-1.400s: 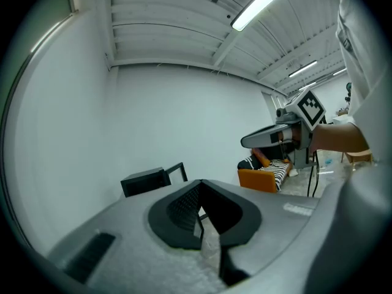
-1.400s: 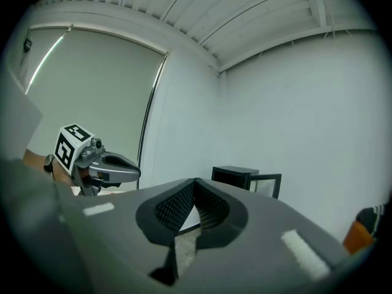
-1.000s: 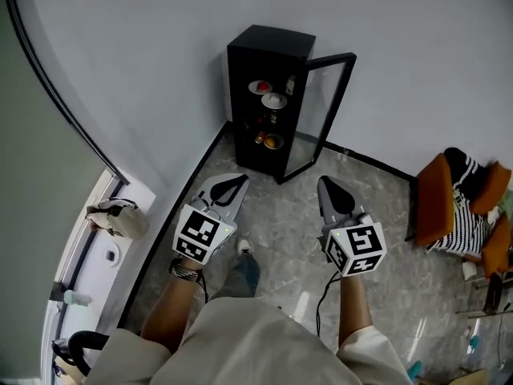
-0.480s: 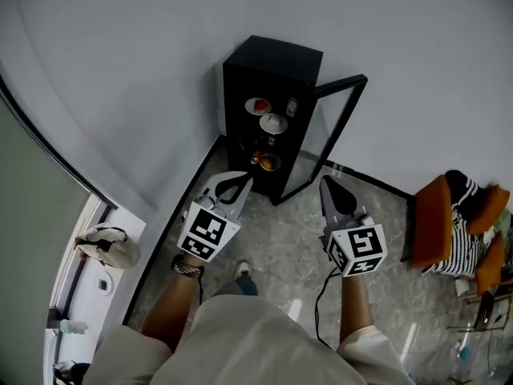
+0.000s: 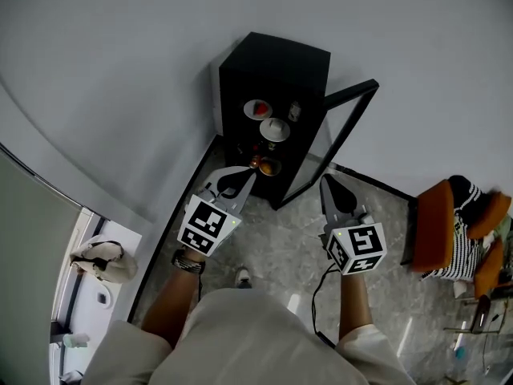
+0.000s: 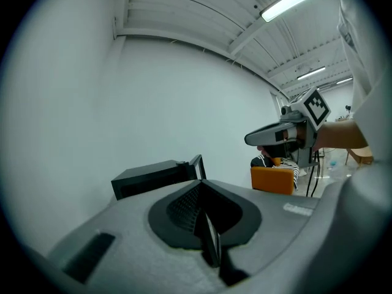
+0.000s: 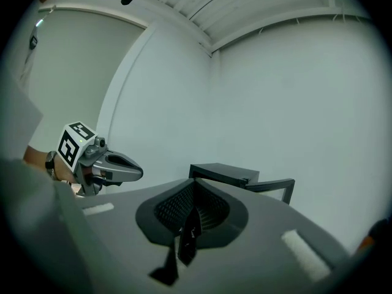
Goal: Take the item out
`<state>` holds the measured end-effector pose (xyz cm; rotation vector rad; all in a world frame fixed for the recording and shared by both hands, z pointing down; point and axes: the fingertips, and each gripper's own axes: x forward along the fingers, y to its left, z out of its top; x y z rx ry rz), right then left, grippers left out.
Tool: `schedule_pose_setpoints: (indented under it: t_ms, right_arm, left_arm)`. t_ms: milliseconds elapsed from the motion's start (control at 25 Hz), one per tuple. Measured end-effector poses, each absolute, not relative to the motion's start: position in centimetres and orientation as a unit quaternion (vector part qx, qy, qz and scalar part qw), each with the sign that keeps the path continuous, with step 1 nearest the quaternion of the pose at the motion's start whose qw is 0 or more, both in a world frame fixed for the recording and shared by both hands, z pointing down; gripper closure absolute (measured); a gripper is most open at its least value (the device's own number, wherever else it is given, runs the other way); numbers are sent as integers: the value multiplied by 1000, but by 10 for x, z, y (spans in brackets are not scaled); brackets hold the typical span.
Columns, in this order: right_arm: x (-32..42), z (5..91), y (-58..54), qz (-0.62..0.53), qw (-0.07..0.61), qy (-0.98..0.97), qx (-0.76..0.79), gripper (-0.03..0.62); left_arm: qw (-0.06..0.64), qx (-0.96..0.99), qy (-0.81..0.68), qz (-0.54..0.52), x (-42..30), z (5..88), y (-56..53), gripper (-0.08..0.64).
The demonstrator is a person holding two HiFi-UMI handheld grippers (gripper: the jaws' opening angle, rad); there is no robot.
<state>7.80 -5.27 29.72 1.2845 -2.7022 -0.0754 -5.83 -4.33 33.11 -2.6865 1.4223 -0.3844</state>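
Note:
A black cabinet stands against the wall with its glass door swung open to the right. On its shelves I see a plate with something red, a white bowl and an orange item lower down. My left gripper is shut and empty, its tip just in front of the lower shelves. To its right, my right gripper is also shut and empty, near the door's bottom edge. Only the cabinet top shows in the left gripper view. The right gripper view shows the cabinet top and the door.
An orange chair with a striped garment stands at the right. A bag lies on a white ledge at the left. The floor is grey marble; a cable hangs from the right gripper. My shoe is below the grippers.
I have come closer to the cabinet. Both grippers sit nearer its open front, the left tip now reaching the lower shelves. Jaws stay shut.

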Motion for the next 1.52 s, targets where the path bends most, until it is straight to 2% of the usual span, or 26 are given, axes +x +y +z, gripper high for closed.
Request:
schedule_pose_setpoints:
  t_ms: [720,1520]
  right_arm:
    - [45,327,-138,-3,88,-897,432,584]
    - [45,394,-245,57,115,-897,423,584]
  left_arm:
    - [15,-880,448,-158,-77,366,-128,560]
    - [-175,-861,468,-95,-84,442,-237,560]
